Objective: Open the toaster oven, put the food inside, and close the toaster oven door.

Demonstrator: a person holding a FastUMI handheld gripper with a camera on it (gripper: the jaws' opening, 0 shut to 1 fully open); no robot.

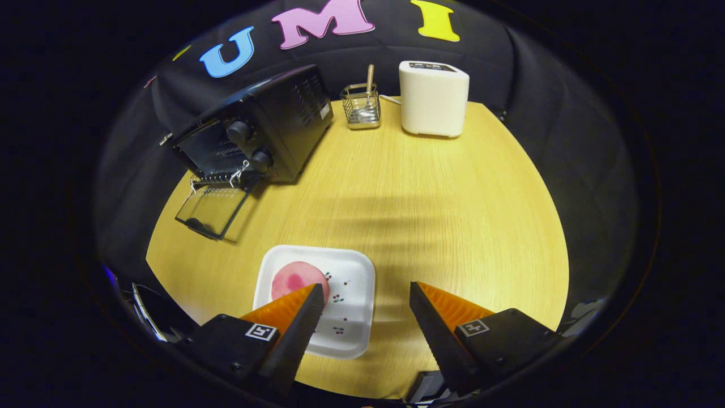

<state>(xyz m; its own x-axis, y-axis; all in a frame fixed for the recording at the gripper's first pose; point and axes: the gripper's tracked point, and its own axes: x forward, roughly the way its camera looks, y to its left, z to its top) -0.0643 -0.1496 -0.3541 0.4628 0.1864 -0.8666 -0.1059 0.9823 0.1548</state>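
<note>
A black toaster oven (266, 127) stands at the far left of the round wooden table (430, 215). Its glass door (212, 209) lies folded down flat in front of it, with the wire rack showing at the mouth. A white square plate (351, 289) sits close in front of me, and a round pink piece of food (294, 279) rests on its left part. My gripper (367, 293) hovers open above the plate's near side. The left finger (300, 317) overlaps the food's near edge and the right finger (436, 323) is past the plate's right rim. Nothing is between them.
A white boxy appliance (433, 97) stands at the table's far side. Beside it, a small wire basket (361, 106) holds a wooden-handled utensil. The table's curved edge runs close on the left and right.
</note>
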